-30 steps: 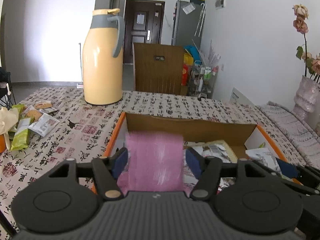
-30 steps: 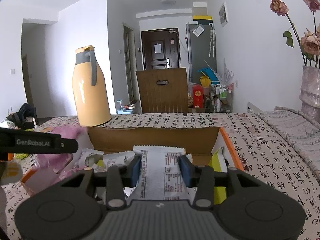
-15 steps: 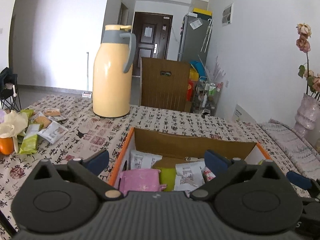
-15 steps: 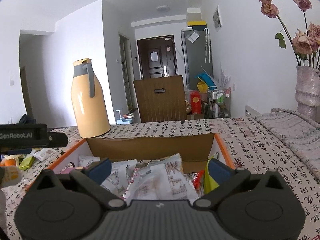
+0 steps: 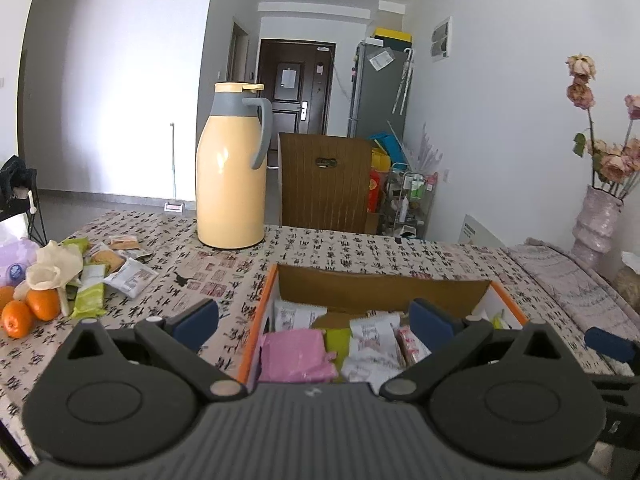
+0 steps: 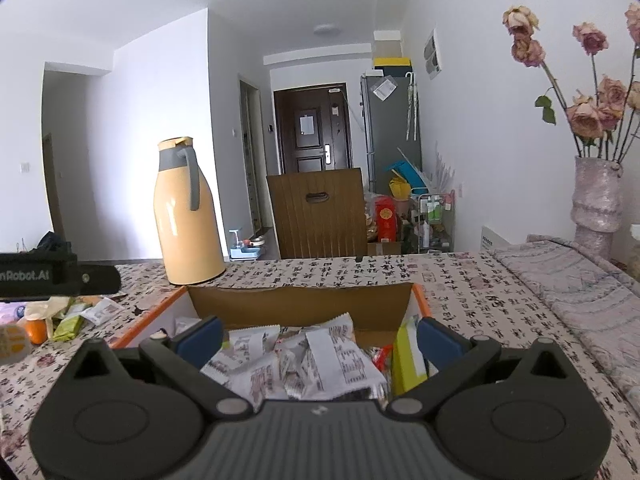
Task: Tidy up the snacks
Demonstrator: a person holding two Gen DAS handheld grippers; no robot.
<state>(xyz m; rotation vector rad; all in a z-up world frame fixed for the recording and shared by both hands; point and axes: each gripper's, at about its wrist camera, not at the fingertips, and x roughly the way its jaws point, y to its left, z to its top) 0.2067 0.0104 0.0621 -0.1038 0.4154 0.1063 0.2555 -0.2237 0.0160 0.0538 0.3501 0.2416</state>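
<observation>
An orange-rimmed cardboard box (image 5: 262,304) (image 6: 416,292) sits on the patterned tablecloth and holds several snack packets. A pink packet (image 5: 294,354) lies at its left end beside green and white ones. A white printed packet (image 6: 340,354) tops the pile in the right wrist view. My left gripper (image 5: 314,322) hangs open above the box's near left side, nothing between its fingers. Over the near edge of the box, my right gripper (image 6: 320,340) is open and empty as well. More loose snack packets (image 5: 120,276) lie on the table to the left.
A tall yellow thermos jug (image 5: 232,172) stands on the table behind the box. Oranges (image 5: 28,308) and a tissue pack sit at the far left. A vase of dried roses (image 6: 596,196) stands at the right. A wooden chair back (image 5: 326,184) rises behind the table.
Both grippers opened and let go: the pink packet and the white packet now lie in the box. Both grippers have drawn back and risen, so the box looks farther away.
</observation>
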